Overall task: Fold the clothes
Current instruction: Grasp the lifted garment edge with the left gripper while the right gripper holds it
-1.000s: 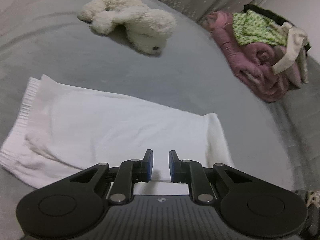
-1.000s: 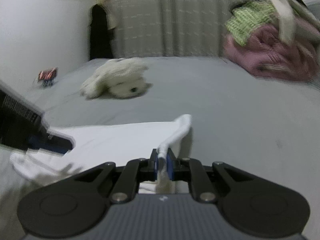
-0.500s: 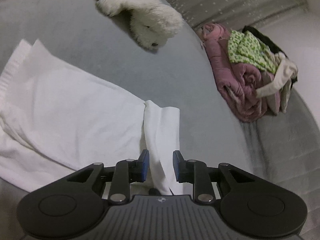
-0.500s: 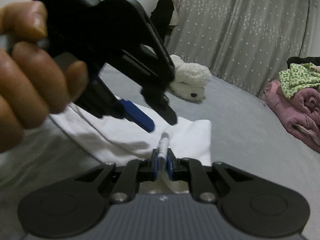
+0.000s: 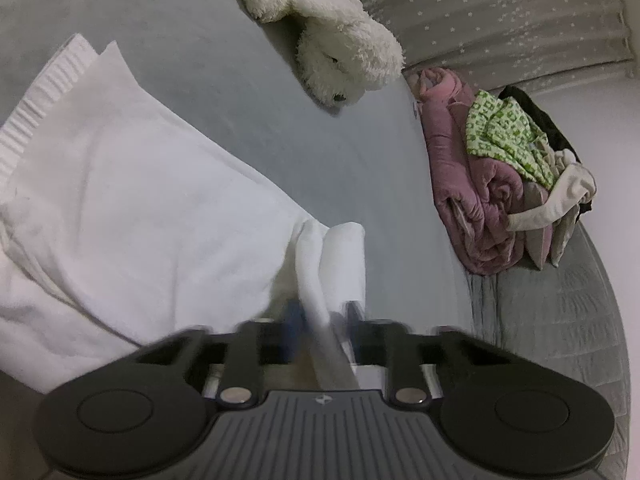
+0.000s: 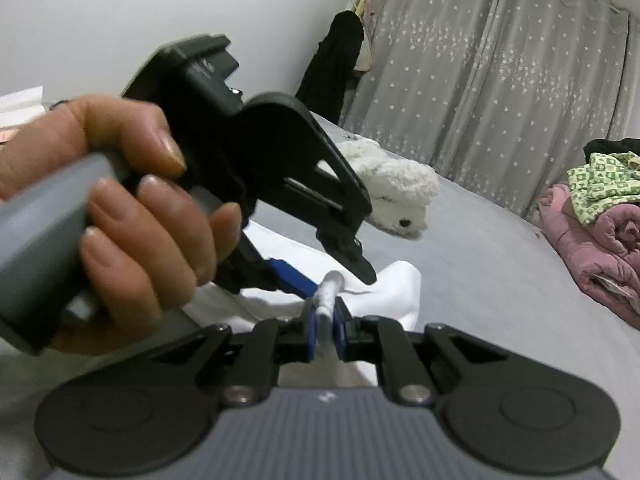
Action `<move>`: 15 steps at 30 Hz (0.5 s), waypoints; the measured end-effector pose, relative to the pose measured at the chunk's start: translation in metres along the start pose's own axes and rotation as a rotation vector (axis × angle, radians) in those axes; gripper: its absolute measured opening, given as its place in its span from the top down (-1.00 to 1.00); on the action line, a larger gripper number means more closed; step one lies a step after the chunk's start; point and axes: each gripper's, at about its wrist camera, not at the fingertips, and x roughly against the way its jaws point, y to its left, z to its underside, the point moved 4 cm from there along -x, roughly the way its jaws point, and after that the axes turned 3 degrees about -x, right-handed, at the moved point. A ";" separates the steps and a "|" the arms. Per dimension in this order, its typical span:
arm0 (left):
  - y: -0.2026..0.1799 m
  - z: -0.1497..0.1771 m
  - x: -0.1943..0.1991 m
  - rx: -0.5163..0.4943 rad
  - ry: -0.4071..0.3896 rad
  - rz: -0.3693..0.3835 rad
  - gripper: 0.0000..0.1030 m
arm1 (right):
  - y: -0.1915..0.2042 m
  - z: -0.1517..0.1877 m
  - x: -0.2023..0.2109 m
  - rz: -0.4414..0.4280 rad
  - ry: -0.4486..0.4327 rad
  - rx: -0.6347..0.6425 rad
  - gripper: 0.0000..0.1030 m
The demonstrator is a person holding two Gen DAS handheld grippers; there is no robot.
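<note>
Here, both grippers (image 5: 320,320) (image 6: 324,320) pinching white garment (image 5: 140,208)

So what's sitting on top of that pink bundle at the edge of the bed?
A green-and-white patterned cloth lies on the pink bundle, with a cream strap and dark fabric beside it. Whatever lies under them is covered.

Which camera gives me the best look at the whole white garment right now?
The left wrist view: the white garment spreads across the bed, ribbed hem and folded end visible. The right wrist view shows only its near end, pinched in the right tongs, the rest hidden behind the hand.
</note>
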 end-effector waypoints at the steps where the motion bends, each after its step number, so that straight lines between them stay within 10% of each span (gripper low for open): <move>1: 0.000 0.000 0.001 -0.008 -0.007 -0.001 0.92 | 0.001 -0.001 0.001 -0.003 -0.004 0.005 0.82; 15: 0.021 -0.024 0.011 0.033 -0.044 0.006 0.88 | 0.010 -0.010 0.024 -0.026 -0.034 0.003 0.82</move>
